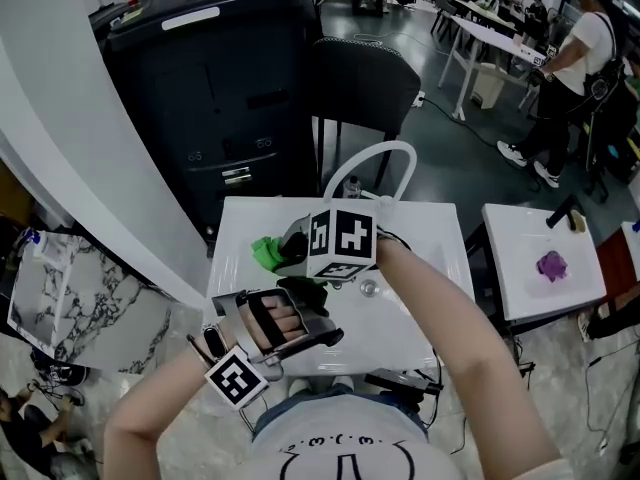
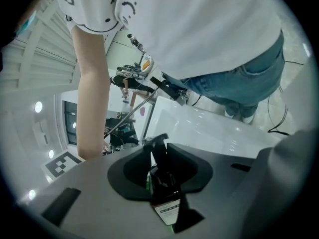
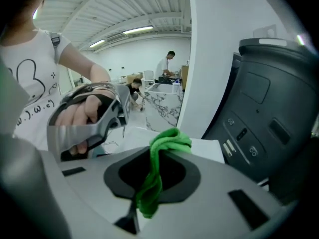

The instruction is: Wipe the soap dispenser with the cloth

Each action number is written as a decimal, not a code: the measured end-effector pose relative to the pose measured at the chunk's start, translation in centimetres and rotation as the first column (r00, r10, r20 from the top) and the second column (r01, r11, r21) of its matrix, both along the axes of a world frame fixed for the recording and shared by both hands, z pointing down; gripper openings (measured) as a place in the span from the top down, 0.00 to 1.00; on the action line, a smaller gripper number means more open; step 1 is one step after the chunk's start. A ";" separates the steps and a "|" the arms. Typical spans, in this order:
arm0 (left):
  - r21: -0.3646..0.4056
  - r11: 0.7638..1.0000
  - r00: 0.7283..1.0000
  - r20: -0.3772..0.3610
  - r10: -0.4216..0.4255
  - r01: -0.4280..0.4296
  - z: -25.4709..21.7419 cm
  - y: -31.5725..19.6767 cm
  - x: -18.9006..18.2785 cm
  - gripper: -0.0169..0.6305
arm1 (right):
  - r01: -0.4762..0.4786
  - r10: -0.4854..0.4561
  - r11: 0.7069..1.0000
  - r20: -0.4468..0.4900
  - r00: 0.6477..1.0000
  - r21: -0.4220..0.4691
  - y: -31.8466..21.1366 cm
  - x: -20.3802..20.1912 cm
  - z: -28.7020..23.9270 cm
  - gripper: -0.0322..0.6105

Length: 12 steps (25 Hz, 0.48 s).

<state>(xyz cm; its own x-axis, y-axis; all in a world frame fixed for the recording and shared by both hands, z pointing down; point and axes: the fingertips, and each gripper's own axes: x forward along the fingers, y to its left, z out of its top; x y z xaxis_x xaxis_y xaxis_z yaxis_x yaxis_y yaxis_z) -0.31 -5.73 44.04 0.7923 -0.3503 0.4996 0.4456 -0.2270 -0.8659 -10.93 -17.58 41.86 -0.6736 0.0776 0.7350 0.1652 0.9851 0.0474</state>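
Observation:
In the left gripper view a dark soap dispenser [image 2: 167, 190] with a pump top and a white label stands between the jaws of my left gripper [image 2: 160, 158], which is shut on it. From the head view the same dispenser [image 1: 303, 290] shows above the white sink [image 1: 430, 318], at the tip of my left gripper [image 1: 310, 303]. My right gripper [image 3: 152, 183] is shut on a bunched green cloth [image 3: 169, 143]. In the head view the cloth [image 1: 263, 253] sticks out left of my right gripper [image 1: 287, 255], just above the dispenser; I cannot tell whether they touch.
A white arched faucet [image 1: 385, 153] rises at the sink's far edge, with a drain [image 1: 368, 288] in the basin. A black cabinet [image 1: 200, 98] and a black chair [image 1: 365, 83] stand behind. A second white table [image 1: 520, 288] carrying a purple thing [image 1: 551, 265] is to the right.

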 end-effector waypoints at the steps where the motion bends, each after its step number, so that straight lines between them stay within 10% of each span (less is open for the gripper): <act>1: -0.044 0.999 1.000 -0.020 -0.017 0.016 -0.1 0.1 0.0 0.80 | -0.030 0.030 0.999 0.012 0.999 0.025 -0.7 0.1 0.1 0.88; 7: -0.430 0.889 0.940 -0.210 -0.269 0.159 -2.4 -1.6 -0.7 0.80 | -0.278 0.273 0.960 0.240 0.931 -0.015 -4.2 2.1 -2.1 0.88; 12: -0.630 0.754 0.796 -0.353 -0.491 0.186 -5.1 -4.7 -2.9 0.81 | -0.349 0.352 0.934 0.343 0.871 -0.073 -3.7 4.5 -2.9 0.87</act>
<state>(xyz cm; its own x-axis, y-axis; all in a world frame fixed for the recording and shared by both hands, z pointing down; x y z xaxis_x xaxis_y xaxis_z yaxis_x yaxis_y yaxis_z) -3.18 -10.45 38.91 0.8535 -0.4355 0.2861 -0.1858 -0.7674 -0.6137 -6.45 -21.27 38.93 -0.8681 -0.2063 0.4516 -0.2165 0.9758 0.0295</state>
